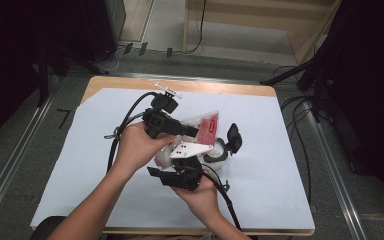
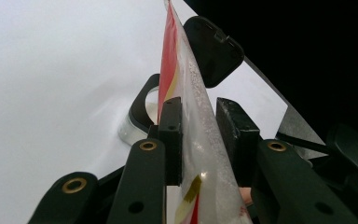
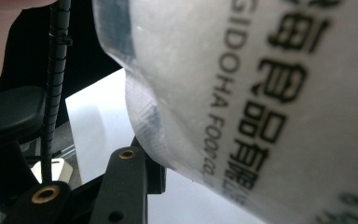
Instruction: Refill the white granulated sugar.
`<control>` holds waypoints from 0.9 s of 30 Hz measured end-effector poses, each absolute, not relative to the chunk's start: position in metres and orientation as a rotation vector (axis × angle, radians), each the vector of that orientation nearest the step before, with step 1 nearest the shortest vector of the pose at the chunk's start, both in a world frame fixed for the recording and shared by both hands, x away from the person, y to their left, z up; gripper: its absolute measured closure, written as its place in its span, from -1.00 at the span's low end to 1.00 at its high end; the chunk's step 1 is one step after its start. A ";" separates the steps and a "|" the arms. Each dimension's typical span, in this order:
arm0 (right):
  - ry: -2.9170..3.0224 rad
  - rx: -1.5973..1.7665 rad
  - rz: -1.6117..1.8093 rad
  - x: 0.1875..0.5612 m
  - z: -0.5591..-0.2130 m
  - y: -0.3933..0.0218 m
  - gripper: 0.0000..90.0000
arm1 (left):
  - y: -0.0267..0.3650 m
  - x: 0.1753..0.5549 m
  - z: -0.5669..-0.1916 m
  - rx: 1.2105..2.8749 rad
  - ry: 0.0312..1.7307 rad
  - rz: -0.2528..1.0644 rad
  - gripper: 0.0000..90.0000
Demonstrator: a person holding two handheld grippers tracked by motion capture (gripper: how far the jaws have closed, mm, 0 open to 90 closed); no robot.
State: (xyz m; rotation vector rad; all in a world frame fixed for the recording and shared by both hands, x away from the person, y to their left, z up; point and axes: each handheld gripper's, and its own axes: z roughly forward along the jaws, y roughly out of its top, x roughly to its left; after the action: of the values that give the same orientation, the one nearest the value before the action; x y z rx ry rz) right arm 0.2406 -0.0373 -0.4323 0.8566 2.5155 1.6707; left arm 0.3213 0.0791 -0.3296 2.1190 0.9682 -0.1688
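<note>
Both claws pinch the plastic bag mid-frame above the worktop: left claw on its top edge, right claw lower down; container sits just right.

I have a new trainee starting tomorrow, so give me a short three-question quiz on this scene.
1. True or false: the left gripper has a clear plastic bag with red print between its jaws.
2. What stands on the table beyond the bag? A) a clear jar with its black flip lid open, B) a stack of plates, C) a kettle.
3. What covers the wooden table?

Key: 1. True. 2. A. 3. A white sheet.
</note>
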 end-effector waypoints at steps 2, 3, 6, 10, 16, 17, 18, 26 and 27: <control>2.517 0.854 1.671 0.241 -0.432 -0.037 0.41 | 0.079 0.321 -0.330 2.115 0.971 -0.166 0.62; 2.518 0.855 1.672 0.241 -0.432 -0.037 0.41 | 0.079 0.321 -0.330 2.111 0.969 -0.169 0.62; 2.524 0.851 1.676 0.241 -0.433 -0.037 0.41 | 0.080 0.321 -0.330 2.122 0.972 -0.158 0.62; 2.531 0.830 1.689 0.242 -0.433 -0.037 0.41 | 0.081 0.320 -0.330 2.117 0.972 -0.149 0.61; 2.535 0.814 1.692 0.243 -0.434 -0.035 0.41 | 0.082 0.319 -0.330 2.110 0.987 -0.146 0.62; 2.535 0.812 1.692 0.243 -0.434 -0.035 0.41 | 0.083 0.319 -0.330 2.111 0.987 -0.139 0.62; 2.535 0.812 1.692 0.243 -0.434 -0.035 0.41 | 0.083 0.319 -0.330 2.111 0.987 -0.139 0.62; 2.541 0.800 1.685 0.245 -0.435 -0.033 0.41 | 0.086 0.318 -0.330 2.102 0.990 -0.123 0.62; 2.541 0.797 1.684 0.245 -0.435 -0.033 0.41 | 0.086 0.318 -0.330 2.102 0.990 -0.123 0.62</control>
State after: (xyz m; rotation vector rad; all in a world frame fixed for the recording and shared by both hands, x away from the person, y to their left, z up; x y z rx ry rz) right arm 0.2454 -0.0326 -0.4347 0.7974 2.5412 1.6843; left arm 0.3184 0.0862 -0.3301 2.1020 0.9905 -0.1228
